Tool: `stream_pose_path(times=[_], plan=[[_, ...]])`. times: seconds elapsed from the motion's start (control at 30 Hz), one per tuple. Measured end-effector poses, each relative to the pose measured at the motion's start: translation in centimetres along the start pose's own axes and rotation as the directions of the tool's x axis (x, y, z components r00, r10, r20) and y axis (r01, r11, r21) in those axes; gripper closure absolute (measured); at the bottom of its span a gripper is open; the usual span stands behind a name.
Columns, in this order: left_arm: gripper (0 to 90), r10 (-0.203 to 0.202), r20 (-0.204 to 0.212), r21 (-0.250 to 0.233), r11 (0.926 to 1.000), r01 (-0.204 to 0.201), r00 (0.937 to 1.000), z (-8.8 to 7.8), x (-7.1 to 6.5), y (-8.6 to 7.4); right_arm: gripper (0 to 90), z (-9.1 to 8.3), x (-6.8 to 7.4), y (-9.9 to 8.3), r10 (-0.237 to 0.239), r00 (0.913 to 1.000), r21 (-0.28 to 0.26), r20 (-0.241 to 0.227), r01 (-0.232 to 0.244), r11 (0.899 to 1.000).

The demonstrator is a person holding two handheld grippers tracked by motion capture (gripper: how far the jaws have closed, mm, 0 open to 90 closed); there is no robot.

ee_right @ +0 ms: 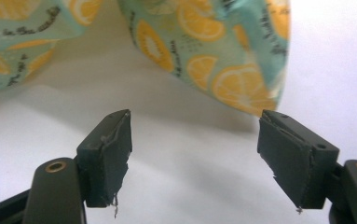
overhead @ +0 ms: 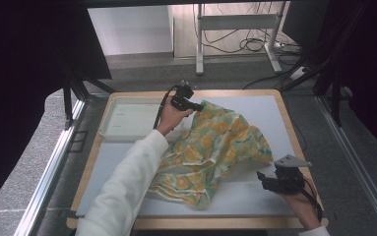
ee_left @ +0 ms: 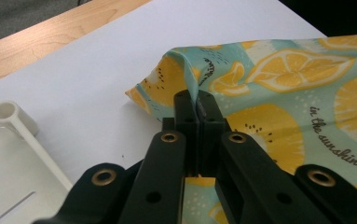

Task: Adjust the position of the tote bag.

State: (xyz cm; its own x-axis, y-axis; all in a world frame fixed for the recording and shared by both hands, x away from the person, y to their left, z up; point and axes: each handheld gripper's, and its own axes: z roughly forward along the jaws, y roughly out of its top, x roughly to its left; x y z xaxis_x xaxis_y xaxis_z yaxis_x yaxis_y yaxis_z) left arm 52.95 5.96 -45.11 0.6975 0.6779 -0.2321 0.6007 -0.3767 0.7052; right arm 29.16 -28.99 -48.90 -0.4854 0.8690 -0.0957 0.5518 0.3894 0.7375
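- Your left gripper [ee_left: 198, 109] was clamped on a thin fold at the far edge of the lemon-print cloth [overhead: 210, 147], near the white tray [overhead: 108, 129]; so little fabric sat between the pads that a sharp tug could have pulled it free.
- Your right gripper [ee_right: 195, 154] stood wide apart with nothing between the jaws, just short of the cloth's hanging corner; closing from there risked catching only air.
- The cloth lay crumpled mid-table on the white mat [overhead: 255, 196]; lifting one-handed might have dragged it into the tray.
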Motion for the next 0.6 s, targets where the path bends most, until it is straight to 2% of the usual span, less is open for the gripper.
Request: stream_pose_path(times=[0.23, 0.43, 0.6], plan=[[90.0, 0.035, -0.012, 0.019, 0.9992, -0.035, 0.9993, -0.2, -0.4, 0.3, 27.4, -0.3, -1.4, 1.1, 0.016, 0.9994, -0.011, 0.031, -0.015, 1.0], [90.0, 0.039, -0.014, 0.023, 0.999, -0.038, 0.9991, -0.6, -0.4, 0.3, 30.9, 0.2, -2.2, 1.7, 0.002, 0.999, 0.008, 0.045, -0.002, 1.0], [90.0, 0.046, -0.015, 0.027, 0.9986, -0.046, 0.9988, -0.8, -0.4, 0.2, 43.8, 2.2, -3.2, 2.9, -0.004, 1.0, 0.069, 0.004, 0.003, 0.998]])
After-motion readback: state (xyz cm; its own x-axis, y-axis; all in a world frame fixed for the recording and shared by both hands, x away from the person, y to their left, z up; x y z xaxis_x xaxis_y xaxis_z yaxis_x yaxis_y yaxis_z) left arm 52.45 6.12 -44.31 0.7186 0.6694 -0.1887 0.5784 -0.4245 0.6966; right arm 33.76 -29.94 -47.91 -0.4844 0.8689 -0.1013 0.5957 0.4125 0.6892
